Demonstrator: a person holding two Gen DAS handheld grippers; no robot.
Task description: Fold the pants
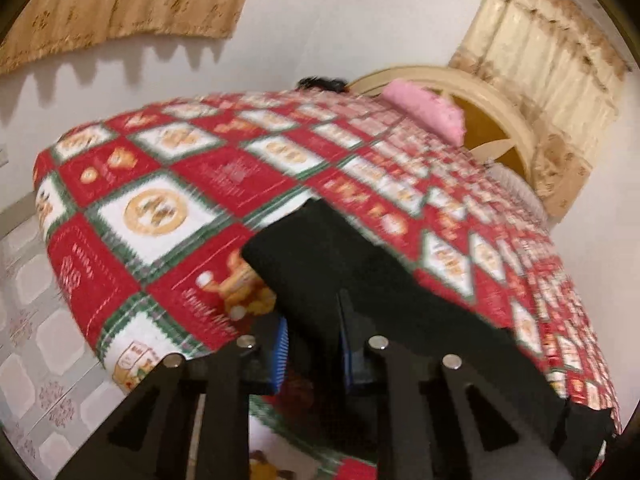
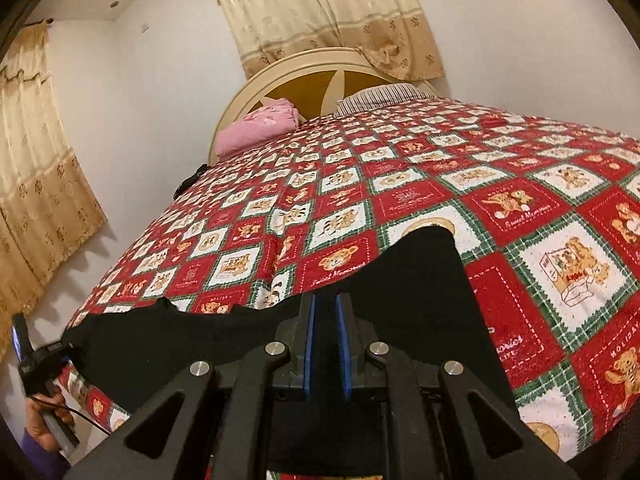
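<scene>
Black pants lie on a red, white and green patchwork quilt, stretched along the near edge of the bed. The left wrist view is blurred. In it my left gripper has its blue pads closed in on a fold of the black cloth. In the right wrist view the pants rise as a dark strip into my right gripper, which is shut on them, with cloth between its narrow-set pads. At the pants' far left end a person's hand holds the other gripper's handle.
The quilt covers the whole bed. A pink pillow and a striped one lie by the round headboard. Beige curtains hang behind. A small dark object sits at the bed's left edge. Tiled floor lies beside the bed.
</scene>
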